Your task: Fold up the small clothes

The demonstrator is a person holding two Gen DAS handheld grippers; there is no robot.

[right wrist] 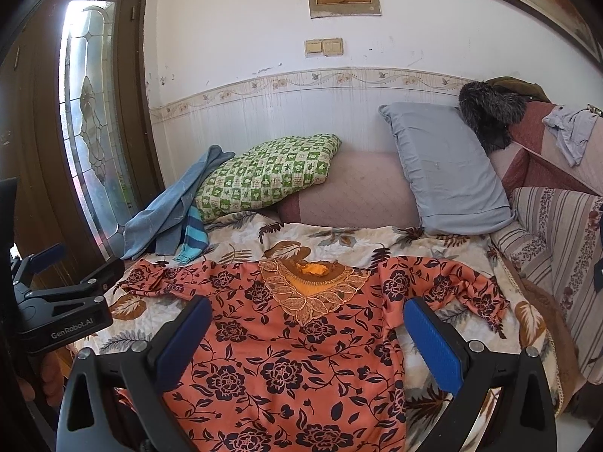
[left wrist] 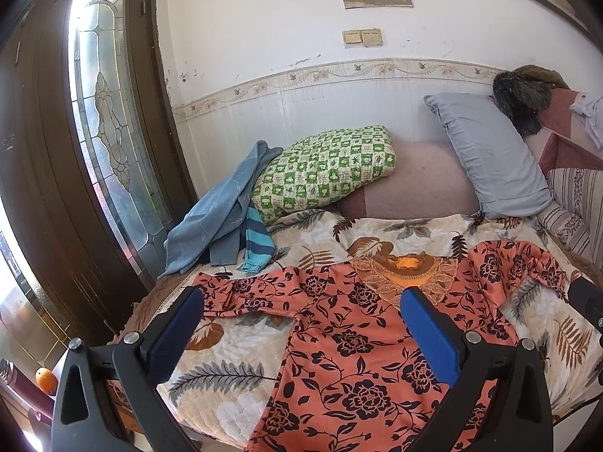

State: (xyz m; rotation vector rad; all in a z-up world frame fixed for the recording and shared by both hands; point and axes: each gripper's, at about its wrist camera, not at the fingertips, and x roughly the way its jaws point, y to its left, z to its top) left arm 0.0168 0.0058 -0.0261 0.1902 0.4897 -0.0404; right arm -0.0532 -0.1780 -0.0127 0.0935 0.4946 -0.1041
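Orange floral-print long-sleeved top (left wrist: 361, 339) lies flat, front up, sleeves spread, on leaf-patterned quilted bedspread (left wrist: 226, 350); left gripper (left wrist: 301, 335) with blue pads wide open, empty, above left sleeve and chest; right gripper (right wrist: 307, 342) likewise wide open, empty, over chest

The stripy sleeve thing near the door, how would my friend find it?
Start at the bed with the leafy cover and look to its far-left corner, where a plain blue cloth lies beside the green checked pillow. The stripy sleeve pokes out under that cloth, the only thing with bright turquoise and dark blue bands.
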